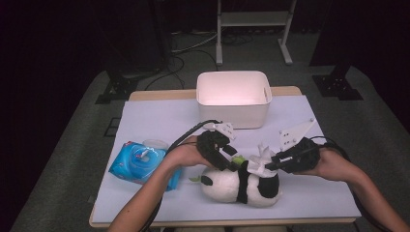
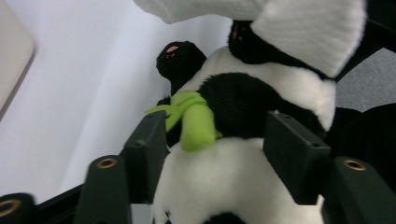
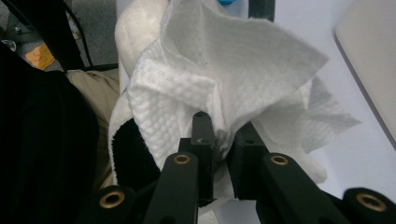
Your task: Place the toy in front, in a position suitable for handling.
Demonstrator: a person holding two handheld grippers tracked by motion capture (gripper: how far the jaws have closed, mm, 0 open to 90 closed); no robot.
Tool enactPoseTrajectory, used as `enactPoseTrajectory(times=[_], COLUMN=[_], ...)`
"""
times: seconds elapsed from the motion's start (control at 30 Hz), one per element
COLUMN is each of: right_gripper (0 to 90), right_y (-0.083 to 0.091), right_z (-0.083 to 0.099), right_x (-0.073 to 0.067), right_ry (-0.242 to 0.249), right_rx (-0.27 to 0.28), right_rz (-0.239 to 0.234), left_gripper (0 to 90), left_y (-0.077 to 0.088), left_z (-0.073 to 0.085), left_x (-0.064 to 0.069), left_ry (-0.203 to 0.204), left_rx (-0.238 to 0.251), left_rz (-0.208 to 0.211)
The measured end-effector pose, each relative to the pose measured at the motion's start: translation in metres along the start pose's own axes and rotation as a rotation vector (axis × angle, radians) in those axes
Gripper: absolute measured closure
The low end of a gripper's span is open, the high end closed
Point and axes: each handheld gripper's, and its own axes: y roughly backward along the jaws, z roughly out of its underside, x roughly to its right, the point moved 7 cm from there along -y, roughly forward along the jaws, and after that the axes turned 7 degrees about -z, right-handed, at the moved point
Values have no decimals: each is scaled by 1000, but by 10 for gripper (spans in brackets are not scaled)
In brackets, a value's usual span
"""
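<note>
Fingers of the right gripper (image 3: 223,140) are clenched on a crumpled white wipe (image 3: 224,79); those of the left gripper (image 2: 219,144) straddle the plush panda (image 1: 241,186) at its neck, and I cannot tell whether they press it. If that hold is loose, the toy could roll under the wiping, or the thin wipe could tear or slip free. Soft and black-and-white with a green scarf (image 2: 194,119), the panda lies near the table's (image 1: 154,121) front edge.
</note>
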Motion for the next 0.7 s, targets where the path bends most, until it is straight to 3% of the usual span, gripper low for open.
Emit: enactPoseTrajectory(times=[0.07, 0.13, 0.27, 0.37, 0.5, 0.7], right_gripper=[807, 807, 806, 806, 806, 812], right_y=[0, 0, 1, 2, 5, 12], right_z=[0, 0, -1, -1, -3, -9], right_x=[-2, -2, -3, -3, -3, -6], right_ry=[7, 9, 13, 20, 14, 41], right_rx=[-2, -3, -6, -11, 6, 2], right_rz=[3, 4, 5, 11, 5, 14], left_gripper=[501, 552, 744, 774, 777, 780], left_y=[-3, -7, -13, -14, -11, -6], left_z=[1, 1, 2, 3, -1, -13], left_x=[0, -1, -2, -2, -4, -3], left_ry=[5, 8, -5, -3, -14, -34], left_rx=[-10, -18, -29, -29, -6, 13], left_rz=[22, 18, 14, 20, -17, -29])
